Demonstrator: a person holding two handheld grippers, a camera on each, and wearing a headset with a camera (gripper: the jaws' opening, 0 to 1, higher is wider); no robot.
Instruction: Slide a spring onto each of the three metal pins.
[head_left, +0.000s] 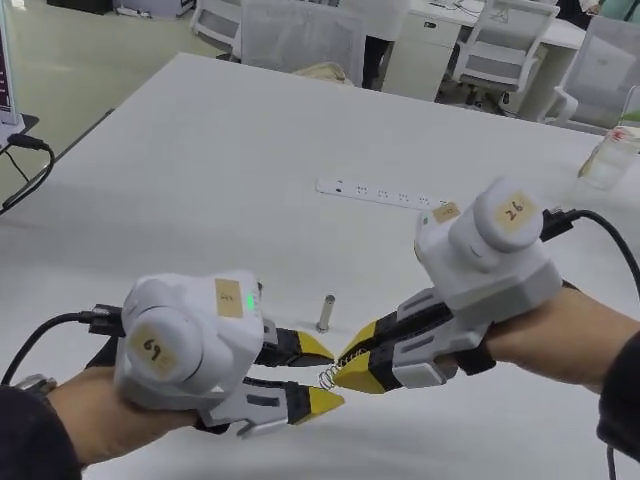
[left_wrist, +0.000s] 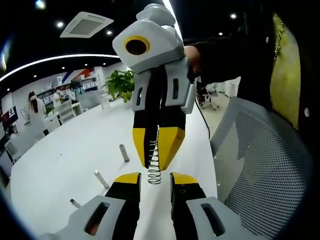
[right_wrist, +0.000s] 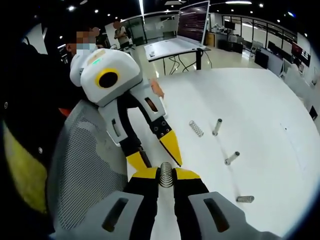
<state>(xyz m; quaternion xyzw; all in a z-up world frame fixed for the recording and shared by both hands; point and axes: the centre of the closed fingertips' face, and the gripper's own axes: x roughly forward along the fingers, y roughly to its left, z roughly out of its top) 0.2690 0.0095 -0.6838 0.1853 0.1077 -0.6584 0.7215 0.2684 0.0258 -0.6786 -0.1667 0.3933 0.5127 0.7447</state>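
My right gripper (head_left: 343, 369) is shut on a small metal spring (head_left: 327, 378) and holds it just above the white table (head_left: 200, 170). In the right gripper view the spring (right_wrist: 166, 175) sits pinched between my own yellow tips. My left gripper (head_left: 330, 376) faces it with jaws open, and the spring's free end (left_wrist: 154, 165) hangs between the left tips. One metal pin (head_left: 326, 312) stands upright just behind the grippers. The right gripper view shows three pins (right_wrist: 217, 127) (right_wrist: 231, 158) (right_wrist: 245, 199) and a loose spring (right_wrist: 196, 128) lying beside the farthest pin.
A white power strip (head_left: 385, 193) lies mid-table beyond the pin. A clear bottle (head_left: 608, 160) stands at the far right edge. Office chairs (head_left: 300, 35) line the far side, and a black cable (head_left: 25, 165) hangs at the left edge.
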